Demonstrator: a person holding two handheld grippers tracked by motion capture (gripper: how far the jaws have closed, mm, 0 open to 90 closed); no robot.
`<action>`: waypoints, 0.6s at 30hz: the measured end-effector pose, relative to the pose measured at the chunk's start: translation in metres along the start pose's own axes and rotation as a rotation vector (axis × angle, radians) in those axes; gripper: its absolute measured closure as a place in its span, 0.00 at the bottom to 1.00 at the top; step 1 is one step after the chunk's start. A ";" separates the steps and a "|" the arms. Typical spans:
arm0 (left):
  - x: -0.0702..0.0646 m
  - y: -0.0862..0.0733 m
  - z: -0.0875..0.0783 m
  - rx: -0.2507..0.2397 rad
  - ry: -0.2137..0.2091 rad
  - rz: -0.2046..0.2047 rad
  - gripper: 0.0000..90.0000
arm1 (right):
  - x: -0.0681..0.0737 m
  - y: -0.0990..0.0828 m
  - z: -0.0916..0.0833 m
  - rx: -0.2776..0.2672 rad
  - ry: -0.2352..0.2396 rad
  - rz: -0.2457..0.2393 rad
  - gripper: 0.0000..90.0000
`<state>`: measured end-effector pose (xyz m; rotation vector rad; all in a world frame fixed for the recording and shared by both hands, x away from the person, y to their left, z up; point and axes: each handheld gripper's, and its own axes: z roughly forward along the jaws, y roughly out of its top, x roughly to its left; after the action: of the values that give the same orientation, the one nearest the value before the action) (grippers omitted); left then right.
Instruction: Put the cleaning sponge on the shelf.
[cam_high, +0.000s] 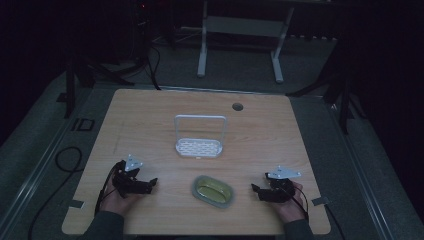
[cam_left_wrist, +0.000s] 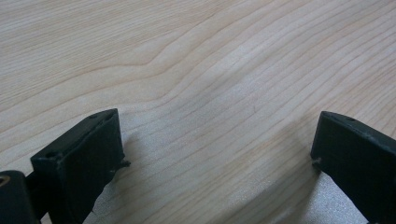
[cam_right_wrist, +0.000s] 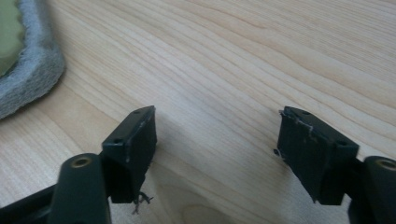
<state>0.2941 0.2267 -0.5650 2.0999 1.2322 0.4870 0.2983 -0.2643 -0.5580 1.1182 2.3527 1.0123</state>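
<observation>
**Both grippers spread wide on the table, oval dish lying between them**

From the high view I see a wooden table (cam_high: 150, 115) under dim light, with my two hands coming in from the near edge. At the table's centre, toward 12 o'clock from the dish, stands a white perforated rack (cam_high: 198, 146) with a tall loop handle rising upright from its back edge. Nearer me, at about 6 o'clock from that rack and apart from it, lies a grey-rimmed oval dish (cam_high: 214, 190) with a yellow-green inside. A round cable hole (cam_high: 237, 106) sits in the tabletop at about 1 o'clock from the rack, near the far edge.

The left gripper (cam_high: 148, 184) rests low at 9 o'clock from the dish, well apart from it, held in my left hand (cam_high: 117, 199). In the left gripper view its jaws stand wide apart over bare wood grain with nothing between them.

The right gripper (cam_high: 256, 190) is at 3 o'clock from the dish, near it but not touching, in my right hand (cam_high: 291, 206). In the right gripper view its jaws are likewise spread wide and hold nothing; the dish's fuzzy grey rim (cam_right_wrist: 32, 65) curves in at about 10 o'clock, clear of the jaws. I cannot tell what the dish is made of.
</observation>
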 end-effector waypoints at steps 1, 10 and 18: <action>0.000 0.000 0.000 0.000 0.000 0.000 0.02 | 0.000 0.000 0.000 0.000 0.000 0.000 0.29; -0.002 -0.001 -0.001 -0.001 0.015 -0.015 0.03 | 0.000 0.004 -0.007 0.006 -0.025 0.011 0.42; -0.002 -0.001 -0.001 -0.001 0.015 -0.015 0.03 | 0.012 0.020 -0.023 -0.015 -0.034 -0.028 0.50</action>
<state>0.2925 0.2255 -0.5649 2.0887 1.2553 0.4975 0.2885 -0.2571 -0.5272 1.0857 2.3236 0.9914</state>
